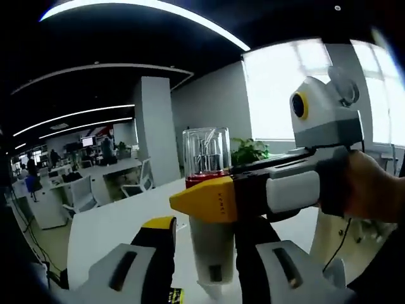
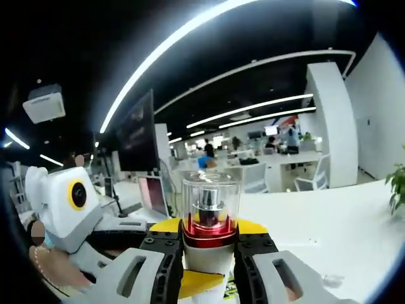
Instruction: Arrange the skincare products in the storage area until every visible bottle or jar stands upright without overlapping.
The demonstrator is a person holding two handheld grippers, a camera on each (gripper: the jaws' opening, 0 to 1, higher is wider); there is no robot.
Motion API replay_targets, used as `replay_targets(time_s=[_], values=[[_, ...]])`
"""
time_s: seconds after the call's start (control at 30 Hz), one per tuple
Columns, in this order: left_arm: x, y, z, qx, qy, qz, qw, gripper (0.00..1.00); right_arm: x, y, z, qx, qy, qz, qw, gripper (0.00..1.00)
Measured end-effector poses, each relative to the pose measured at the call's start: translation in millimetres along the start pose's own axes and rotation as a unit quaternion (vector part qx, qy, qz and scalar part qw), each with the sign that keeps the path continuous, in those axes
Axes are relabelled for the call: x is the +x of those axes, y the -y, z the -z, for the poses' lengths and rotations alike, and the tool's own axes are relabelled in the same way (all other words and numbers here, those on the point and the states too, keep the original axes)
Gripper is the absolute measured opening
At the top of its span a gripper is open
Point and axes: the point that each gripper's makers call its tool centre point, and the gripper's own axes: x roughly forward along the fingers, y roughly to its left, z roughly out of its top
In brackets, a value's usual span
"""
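Observation:
A skincare bottle [image 1: 206, 158] with a white body, a red collar and a clear cap is held upright in the air above a white table [image 1: 114, 221]. My right gripper [image 2: 209, 269] is shut on its white body [image 2: 209, 253], with a jaw pressed to each side. In the left gripper view the right gripper [image 1: 202, 199] reaches in from the right, and its yellow fingertip crosses in front of the bottle. My left gripper [image 1: 205, 253] brackets the lower body; its right jaw touches and a thin gap shows at its left jaw. The left gripper's yellow fingertips [image 2: 166, 225] show beside the red collar.
A person's hand [image 1: 373, 190] holds the right gripper's handle. A green plant [image 1: 248, 152] stands by the bright window behind. Desks and office chairs [image 1: 136, 183] fill the room beyond the table's far edge. A dark monitor [image 2: 136, 136] stands at the back left.

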Motion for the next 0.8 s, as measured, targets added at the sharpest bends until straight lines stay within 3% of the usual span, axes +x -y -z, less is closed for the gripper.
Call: replay_targets(time_s=[0.1,0.17,0.23,0.33,0.53,0.6,0.63,0.8], values=[[2,-0.3,-1.7,0.03,0.004,0.0,0.9995,0.3,0,-2,0.5,-0.016,-0.002,0.0,0.9999,0.22],[0,-1.4,3.4,0.044,-0.01,-0.012,0.9989,0.38,0,-2,-0.8,-0.021,0.001,0.001,0.9998,0.22],[4,5.2,10.0,0.044,-0.017,-0.001,0.9989,0.46,0,-4,-4.0,-0.025,0.002,0.0,0.9997,0.22],[3,4.8,7.1,0.032,-0.001,-0.001,0.9995,0.38,0,-7,-8.1,-0.032,0.007,-0.002,0.9995,0.22],[6,-4.5,-8.7,0.036,0.024,-0.017,0.9989,0.35,2,-22,-4.4,-0.032,0.005,-0.018,0.9993,0.22],[6,-5.4,-4.4,0.037,0.016,-0.02,0.999,0.33,2,-23,-2.9,-0.044,0.005,-0.015,0.9989,0.22],[6,-4.9,-1.1,0.018,0.019,-0.017,0.9995,0.32,2,-23,-1.4,-0.048,-0.001,-0.015,0.9987,0.22],[8,-2.6,12.1,-0.023,-0.003,0.005,0.9997,0.3,1,-19,12.3,-0.016,-0.012,-0.02,0.9996,0.22]])
